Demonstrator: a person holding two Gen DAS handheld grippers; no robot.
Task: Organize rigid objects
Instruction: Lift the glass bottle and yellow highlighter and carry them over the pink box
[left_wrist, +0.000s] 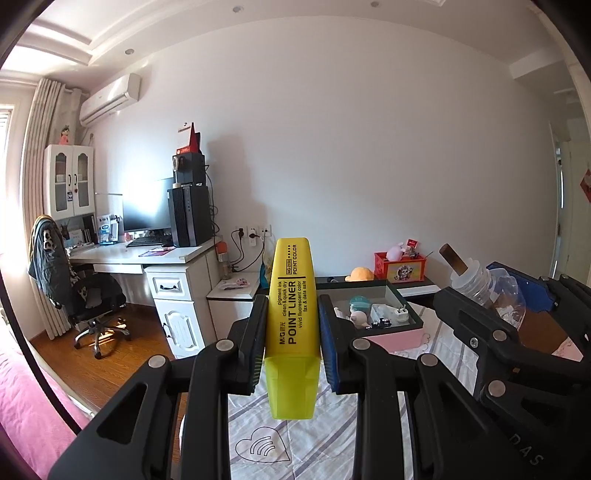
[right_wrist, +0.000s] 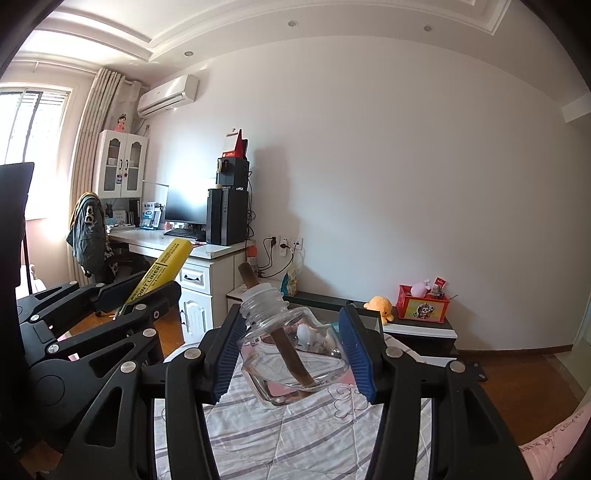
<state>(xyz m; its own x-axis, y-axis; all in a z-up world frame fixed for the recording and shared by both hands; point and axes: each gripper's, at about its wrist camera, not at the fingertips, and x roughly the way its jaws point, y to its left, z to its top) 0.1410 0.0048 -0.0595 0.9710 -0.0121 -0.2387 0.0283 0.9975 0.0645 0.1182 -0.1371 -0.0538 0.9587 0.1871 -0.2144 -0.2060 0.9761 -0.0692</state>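
The left gripper (left_wrist: 291, 332) is clamped on the yellow highlighter (left_wrist: 291, 314), whose long axis runs straight out along the fingers — translucent cap end nearest the camera, blunt tail pointing away and up. The right gripper (right_wrist: 291, 354) is clamped on a clear glass bottle (right_wrist: 291, 350), tilted with its threaded neck up and leftward, a brown wick stick (right_wrist: 284, 332) slanting through it. Ahead of and below both tools, past the striped bedcover (left_wrist: 258, 424), sits the dark tray (left_wrist: 410, 295) of small items. It lies just right of the highlighter's tip, and I judge the left gripper slightly nearer.
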